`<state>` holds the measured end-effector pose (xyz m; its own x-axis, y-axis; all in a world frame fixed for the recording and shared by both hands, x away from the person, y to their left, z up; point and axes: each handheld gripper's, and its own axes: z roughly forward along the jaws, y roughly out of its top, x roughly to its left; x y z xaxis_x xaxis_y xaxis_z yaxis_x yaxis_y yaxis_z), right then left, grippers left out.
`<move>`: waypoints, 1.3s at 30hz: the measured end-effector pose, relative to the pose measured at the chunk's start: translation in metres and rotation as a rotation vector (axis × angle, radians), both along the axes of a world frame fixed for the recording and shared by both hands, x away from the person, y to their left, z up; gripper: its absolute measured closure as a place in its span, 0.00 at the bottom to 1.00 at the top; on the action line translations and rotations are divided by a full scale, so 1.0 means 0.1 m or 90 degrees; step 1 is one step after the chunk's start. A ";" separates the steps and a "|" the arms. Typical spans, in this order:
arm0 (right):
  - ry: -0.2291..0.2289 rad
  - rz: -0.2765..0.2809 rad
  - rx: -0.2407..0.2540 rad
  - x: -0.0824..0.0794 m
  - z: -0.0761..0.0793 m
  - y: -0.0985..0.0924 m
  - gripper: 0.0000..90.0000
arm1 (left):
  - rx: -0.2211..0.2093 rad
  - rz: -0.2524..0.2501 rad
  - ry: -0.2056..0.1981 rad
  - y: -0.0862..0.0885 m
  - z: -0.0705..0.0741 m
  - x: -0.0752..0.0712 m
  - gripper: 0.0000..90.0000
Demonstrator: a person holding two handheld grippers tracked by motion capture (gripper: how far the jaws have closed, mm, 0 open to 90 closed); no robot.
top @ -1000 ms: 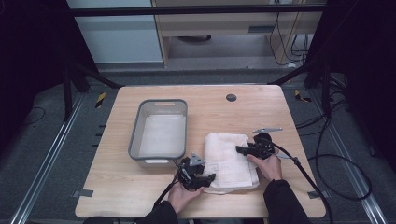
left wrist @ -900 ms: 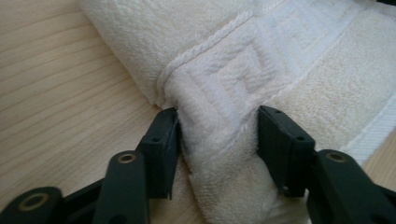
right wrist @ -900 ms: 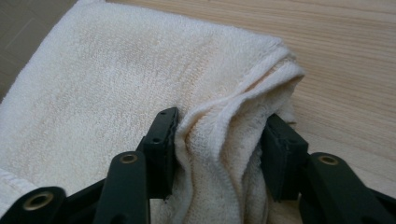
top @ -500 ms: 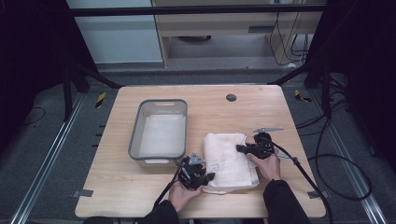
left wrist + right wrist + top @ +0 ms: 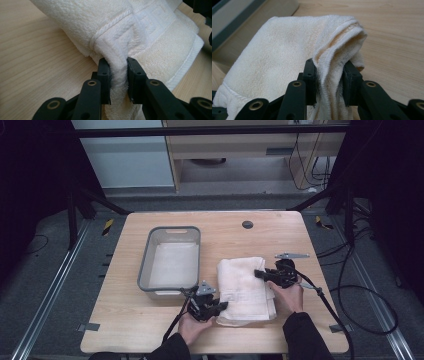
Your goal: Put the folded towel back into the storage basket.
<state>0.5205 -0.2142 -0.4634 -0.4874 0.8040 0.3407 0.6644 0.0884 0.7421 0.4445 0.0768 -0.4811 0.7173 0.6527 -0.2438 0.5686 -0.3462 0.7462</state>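
Towel (image 5: 246, 289) lying folded, cream-white terry, on worktop (image 5: 300, 230) | left claw (image 5: 117, 72) pinching its near corner | right claw (image 5: 329, 75) pinching its far edge | grey tub (image 5: 171, 257) sitting beside

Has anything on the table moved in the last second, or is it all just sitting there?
Hardly anything has moved. The left tool crept slightly toward the towel at its near corner, and both tools are now clamped on folds of it, the right tool at its far right edge. The towel itself, the grey tub and the table stayed where they were.
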 end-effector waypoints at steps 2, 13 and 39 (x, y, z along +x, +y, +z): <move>-0.013 0.000 0.003 -0.03 0.07 0.00 0.77 | -0.006 -0.001 -0.008 0.01 0.05 -0.01 0.83; -0.060 -0.001 0.028 -0.14 0.33 -0.02 0.76 | -0.032 -0.006 -0.048 0.07 0.29 -0.10 0.83; -0.149 -0.007 0.054 -0.28 0.76 0.05 0.76 | -0.068 0.002 -0.116 0.21 0.72 -0.17 0.83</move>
